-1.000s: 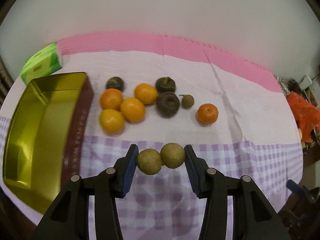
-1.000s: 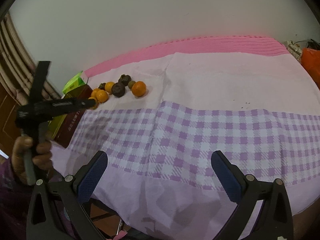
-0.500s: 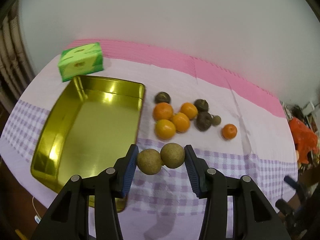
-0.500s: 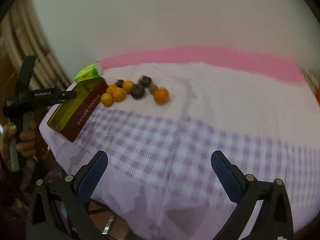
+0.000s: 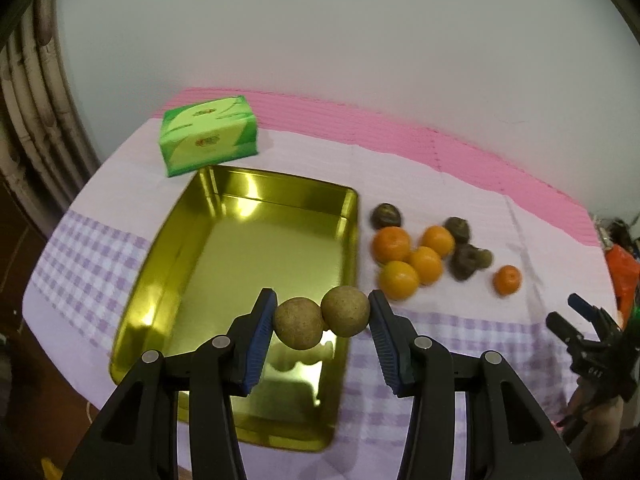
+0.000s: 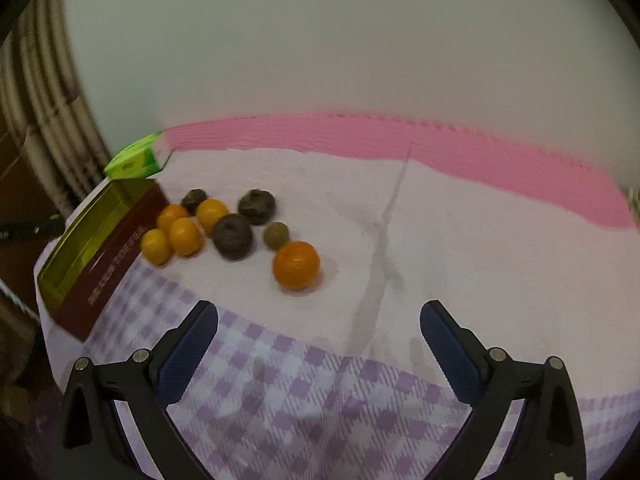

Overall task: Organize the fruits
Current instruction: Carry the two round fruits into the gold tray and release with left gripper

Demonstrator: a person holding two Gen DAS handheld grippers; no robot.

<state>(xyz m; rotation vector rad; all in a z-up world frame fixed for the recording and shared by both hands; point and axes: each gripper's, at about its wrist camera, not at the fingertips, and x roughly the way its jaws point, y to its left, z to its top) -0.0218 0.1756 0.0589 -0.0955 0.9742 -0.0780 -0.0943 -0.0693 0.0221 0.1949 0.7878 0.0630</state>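
Two brown fruits hang over the gold tin, ready to drop.

The left gripper [image 5: 322, 320] pinches two brown fruits [image 5: 322, 320] side by side above the tin [image 5: 244, 256]; lowering close to its floor before easing apart should stop them rolling. Oranges [image 5: 408, 258] and dark fruits [image 5: 460, 256] wait at the tin's 3 o'clock. The right gripper [image 6: 318, 330] hovers wide and empty. A lilac checked cloth [image 6: 320, 380] covers the tabletop; a green box [image 5: 208, 140] sits at the tin's 12 o'clock before a pale wall [image 5: 360, 32].
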